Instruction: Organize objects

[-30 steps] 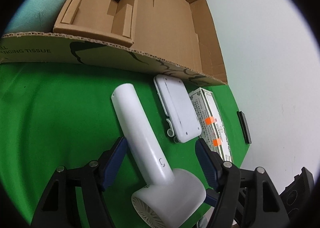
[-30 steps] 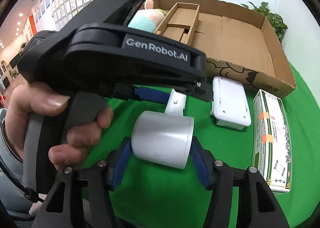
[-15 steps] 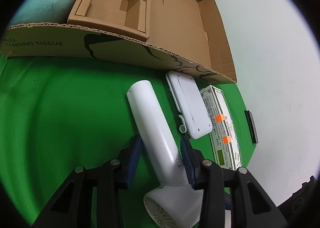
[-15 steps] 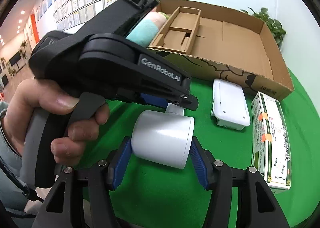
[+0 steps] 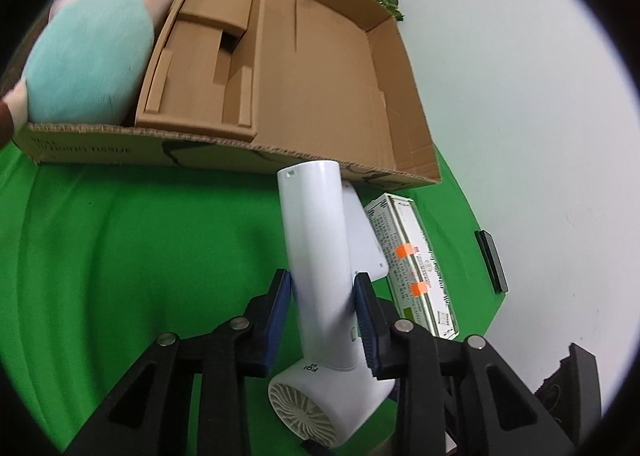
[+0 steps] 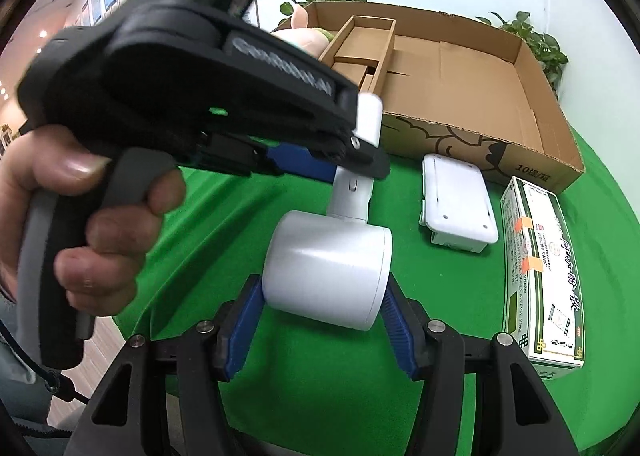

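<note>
The left gripper has its blue-padded jaws closed on the smooth cylindrical handle of the white plastic hair dryer, one pad pressed to each side of the handle just above the dryer's head, whose ribbed intake grille faces the left wrist camera. The right gripper clamps the same dryer by its barrel, a blue pad touching each flat end of the barrel, so the dryer is held by both tools at once above the green table cloth; whether any part of it touches the cloth cannot be told. In the right wrist view a bare hand wraps the grey trigger grip of the left tool. Just beyond the dryer a flat white plastic case with rounded corners lies on the cloth, and beside it, nearer the cloth's edge, lies a long white and green printed carton with two orange stickers. Behind these stands a wide, shallow brown cardboard box, open on top, holding a folded cardboard insert at one end, with a pink and teal plush toy next to the insert. Green leafy plants show behind the box, and a small black flat object lies on the white surface off the cloth.
</note>
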A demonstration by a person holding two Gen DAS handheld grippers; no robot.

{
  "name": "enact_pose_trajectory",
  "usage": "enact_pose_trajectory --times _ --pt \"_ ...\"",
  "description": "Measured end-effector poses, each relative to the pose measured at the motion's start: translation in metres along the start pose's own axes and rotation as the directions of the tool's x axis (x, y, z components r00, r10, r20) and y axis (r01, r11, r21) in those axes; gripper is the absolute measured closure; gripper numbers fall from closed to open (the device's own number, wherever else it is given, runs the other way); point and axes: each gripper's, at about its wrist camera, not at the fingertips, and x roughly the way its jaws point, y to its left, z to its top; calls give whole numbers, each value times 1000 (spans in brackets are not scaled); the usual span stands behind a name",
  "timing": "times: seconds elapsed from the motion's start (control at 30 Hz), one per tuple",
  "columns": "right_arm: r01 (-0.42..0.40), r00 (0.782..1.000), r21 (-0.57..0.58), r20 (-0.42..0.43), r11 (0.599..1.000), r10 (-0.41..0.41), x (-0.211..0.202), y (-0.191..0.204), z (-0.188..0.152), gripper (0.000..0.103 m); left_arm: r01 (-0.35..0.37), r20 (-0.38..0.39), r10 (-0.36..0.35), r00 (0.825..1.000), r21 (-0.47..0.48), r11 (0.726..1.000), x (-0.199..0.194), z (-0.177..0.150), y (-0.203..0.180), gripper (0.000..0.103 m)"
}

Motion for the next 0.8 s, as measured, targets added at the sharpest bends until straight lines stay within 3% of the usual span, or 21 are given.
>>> enact_pose_trajectory --times 0.53,0.8 --pt "13 991 55 134 998 -20 -32 -14 20 49 -96 106 77 991 186 978 -14 29 -70 73" --pt "-46 975 77 219 996 28 -44 -26 48 49 -178 195 129 972 260 949 -48 42 -88 73"
